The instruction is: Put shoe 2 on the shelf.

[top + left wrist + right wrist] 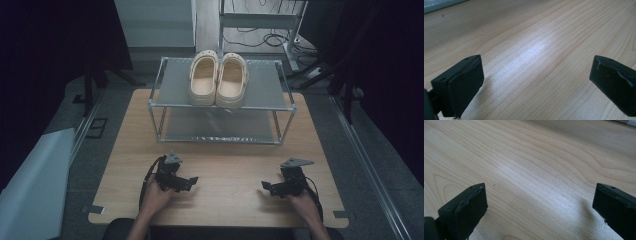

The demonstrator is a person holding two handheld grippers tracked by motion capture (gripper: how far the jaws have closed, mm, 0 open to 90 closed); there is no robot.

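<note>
Two cream foam clogs, one (203,78) beside the other (232,80), upper centre of the frame. One two-tier metal shoe rack (220,106). One light wooden worktop (220,176). Two black tongs, lower left (189,182) and lower right (266,187).

The right gripper (540,210) holds its fingers (466,207) wide apart over bare wooden table (544,157).

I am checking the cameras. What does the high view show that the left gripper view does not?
High view alone: a metal rack with a pair of cream clogs on its top shelf, the person's hands, and the right tongs.
Left gripper view alone: the left tongs up close, jaws wide apart, nothing between them.
Both: the wooden table and the left tongs.
</note>
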